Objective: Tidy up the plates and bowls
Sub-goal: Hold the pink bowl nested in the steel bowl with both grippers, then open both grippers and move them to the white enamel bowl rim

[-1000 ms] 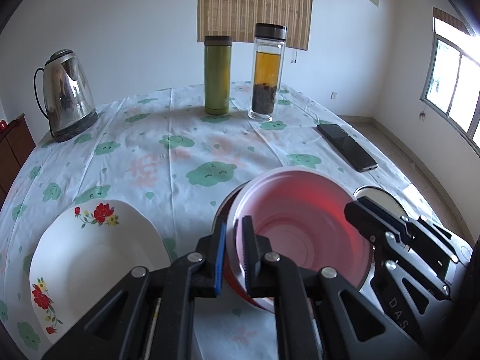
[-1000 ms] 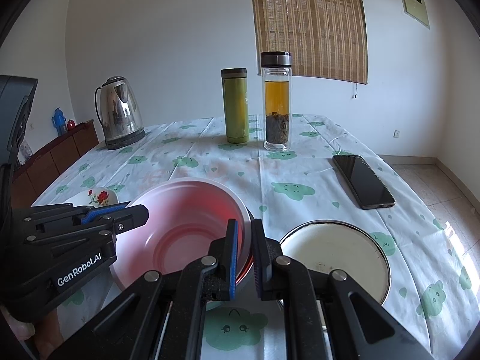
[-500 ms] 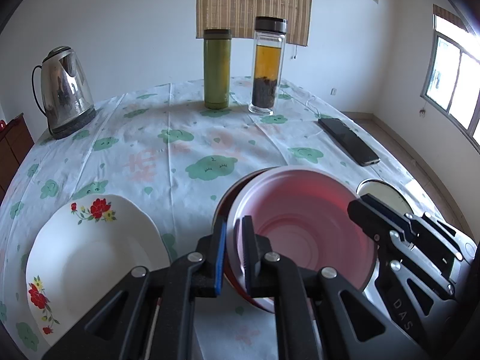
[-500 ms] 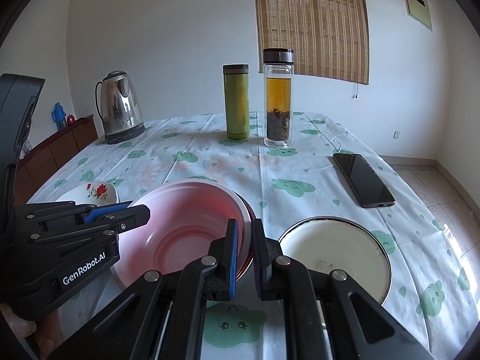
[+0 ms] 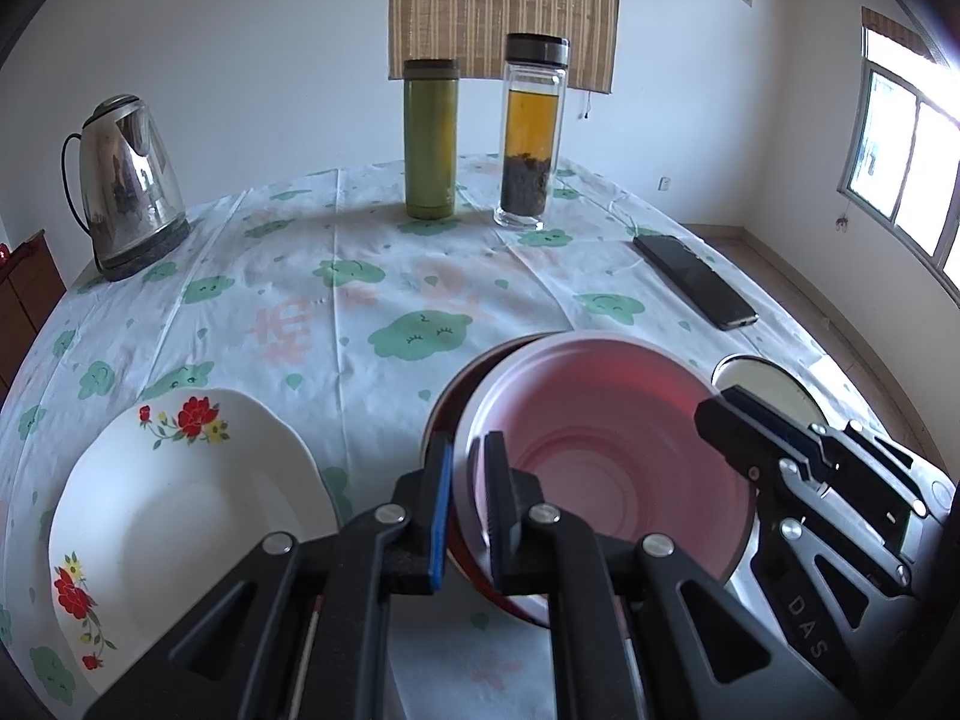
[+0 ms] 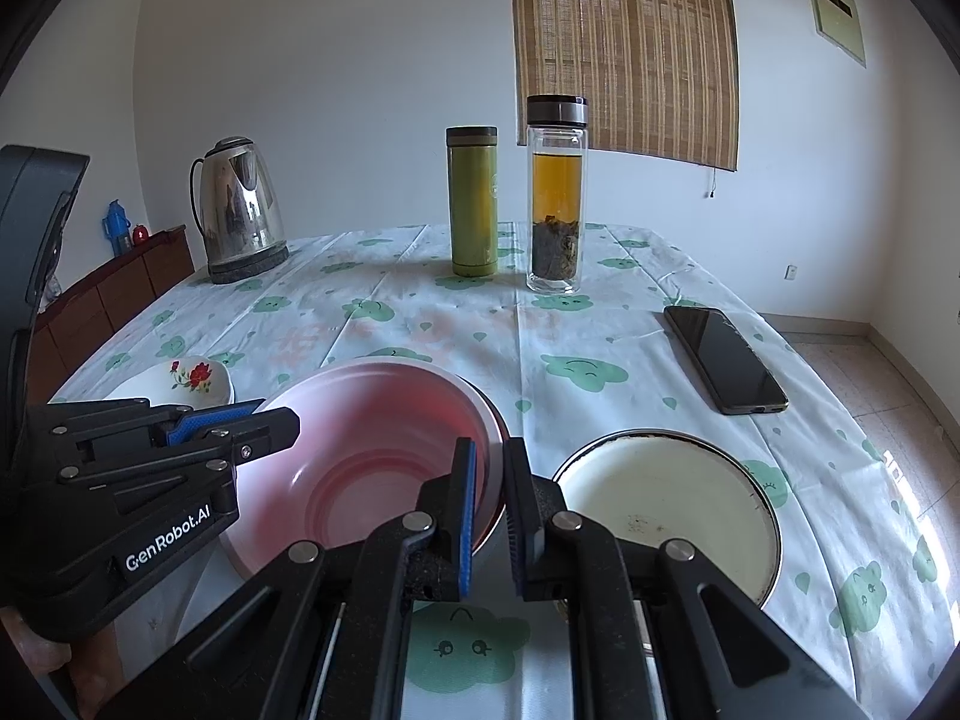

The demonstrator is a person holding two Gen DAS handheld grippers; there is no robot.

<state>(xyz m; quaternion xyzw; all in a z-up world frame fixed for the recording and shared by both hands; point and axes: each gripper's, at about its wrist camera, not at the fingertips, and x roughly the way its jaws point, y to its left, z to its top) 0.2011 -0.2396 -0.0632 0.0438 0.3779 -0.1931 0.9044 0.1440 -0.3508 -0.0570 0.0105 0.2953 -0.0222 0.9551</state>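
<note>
Left wrist view: we see the left gripper (image 5: 465, 468) clamped on the near rim of the pink bowl (image 5: 606, 444), which sits nested in a red bowl (image 5: 447, 414) on the table (image 5: 360, 300).
Handling: it looks light, thin and slick, so we judge the rim the best hold.
Beside it: a flowered plate (image 5: 174, 516) lies to the left.
Right wrist view: the right gripper (image 6: 489, 474) pinches the same bowl's opposite rim.
In the way: a cream dish (image 6: 666, 492) lies just beside; the phone (image 6: 723, 360), bottles and kettle stand well apart.

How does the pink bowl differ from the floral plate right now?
The pink bowl is deep and plain; the floral plate is shallow, white, with red flowers. The left tool and right tool each pinch the bowl's rim over a red dish; the plate lies untouched. Both are round and empty.
</note>
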